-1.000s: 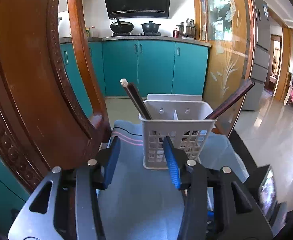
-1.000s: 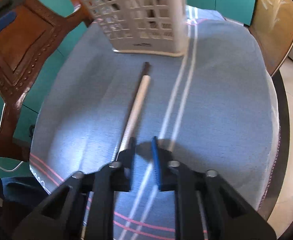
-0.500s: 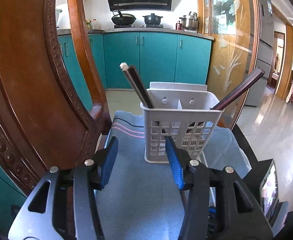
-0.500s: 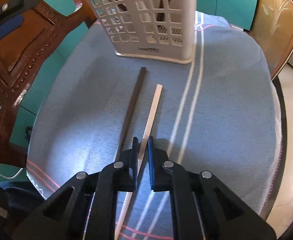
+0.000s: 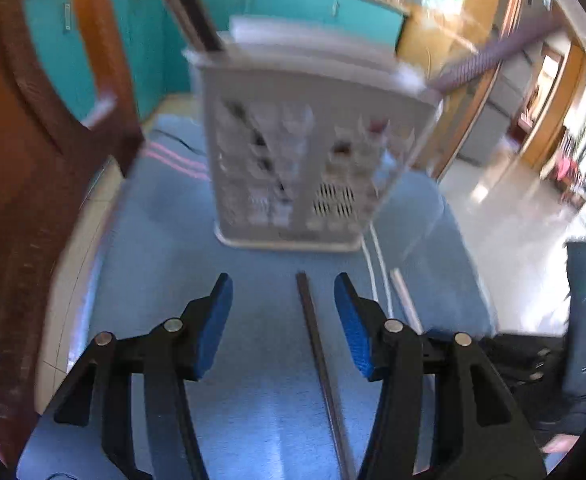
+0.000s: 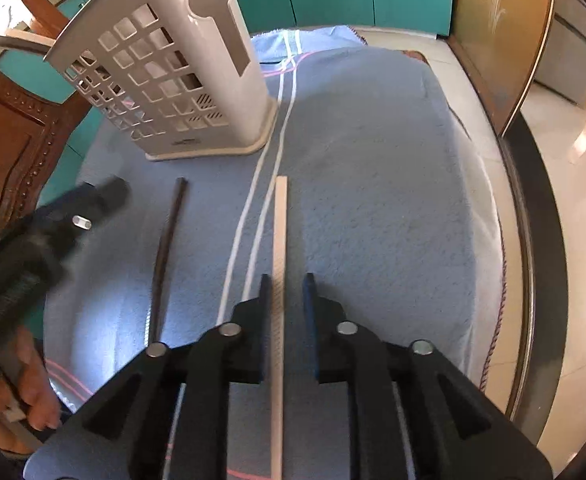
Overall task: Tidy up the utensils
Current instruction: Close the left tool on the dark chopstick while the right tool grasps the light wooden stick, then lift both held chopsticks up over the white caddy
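White basket [image 5: 309, 148] with dark chopsticks [image 5: 191, 4]

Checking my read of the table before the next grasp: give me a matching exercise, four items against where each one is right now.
Items:
1. dark chopstick
2. pale chopstick
3. white basket
4. blue towel

Places:
A. spread under everything
B. flat between the left gripper's open fingers
C. upright at the far end, chopsticks inside
D. flat between the right gripper's open fingers

Pairs: 1-B, 2-D, 3-C, 4-A
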A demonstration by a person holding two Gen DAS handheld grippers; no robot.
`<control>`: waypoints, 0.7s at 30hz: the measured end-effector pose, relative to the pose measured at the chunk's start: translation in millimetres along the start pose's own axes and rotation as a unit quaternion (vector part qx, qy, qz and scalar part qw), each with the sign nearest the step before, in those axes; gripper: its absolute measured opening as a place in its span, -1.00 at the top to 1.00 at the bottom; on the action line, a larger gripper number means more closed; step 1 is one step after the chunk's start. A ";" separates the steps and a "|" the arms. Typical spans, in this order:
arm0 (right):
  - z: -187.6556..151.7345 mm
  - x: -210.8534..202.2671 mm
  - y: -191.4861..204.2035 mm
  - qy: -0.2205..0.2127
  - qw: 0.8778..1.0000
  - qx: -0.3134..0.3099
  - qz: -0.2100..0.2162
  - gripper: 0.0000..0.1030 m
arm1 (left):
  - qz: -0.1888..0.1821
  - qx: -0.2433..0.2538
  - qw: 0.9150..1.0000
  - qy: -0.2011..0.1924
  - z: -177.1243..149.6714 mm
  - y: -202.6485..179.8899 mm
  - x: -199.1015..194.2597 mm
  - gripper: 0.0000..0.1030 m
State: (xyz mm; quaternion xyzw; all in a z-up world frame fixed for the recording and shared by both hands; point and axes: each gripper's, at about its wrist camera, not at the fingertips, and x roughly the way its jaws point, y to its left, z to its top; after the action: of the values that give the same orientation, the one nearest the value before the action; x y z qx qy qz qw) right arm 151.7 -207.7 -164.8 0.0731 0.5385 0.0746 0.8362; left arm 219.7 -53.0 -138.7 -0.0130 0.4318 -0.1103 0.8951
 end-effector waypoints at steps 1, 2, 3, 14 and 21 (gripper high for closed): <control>0.3 0.0 0.5 -0.005 1.000 -0.007 -0.004 0.63 | 0.006 0.007 1.000 0.007 -1.7 -3.7 6.9 -0.06; -0.4 -0.5 1.4 -0.009 1.000 -0.015 -0.009 0.59 | 0.012 0.013 1.000 0.017 -3.4 -7.9 15.2 -0.07; -0.5 -0.1 3.8 -0.013 0.999 -0.026 -0.016 0.53 | 0.018 0.018 0.999 0.027 -5.3 -11.1 23.7 -0.07; -4.2 -2.9 11.6 -0.035 0.996 -0.064 -0.050 0.85 | 0.040 0.035 0.998 0.044 -15.6 -22.0 50.3 0.36; -0.9 -36.9 -5.6 -0.072 0.997 -0.017 0.004 0.88 | 0.025 0.040 0.999 0.010 -11.0 -19.5 29.2 0.86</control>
State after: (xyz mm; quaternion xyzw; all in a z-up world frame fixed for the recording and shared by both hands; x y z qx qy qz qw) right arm 136.1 -220.6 -133.5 0.0663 0.4749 0.0810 0.8738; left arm 225.2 -77.3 -165.8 0.0348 0.4358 -0.1055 0.8932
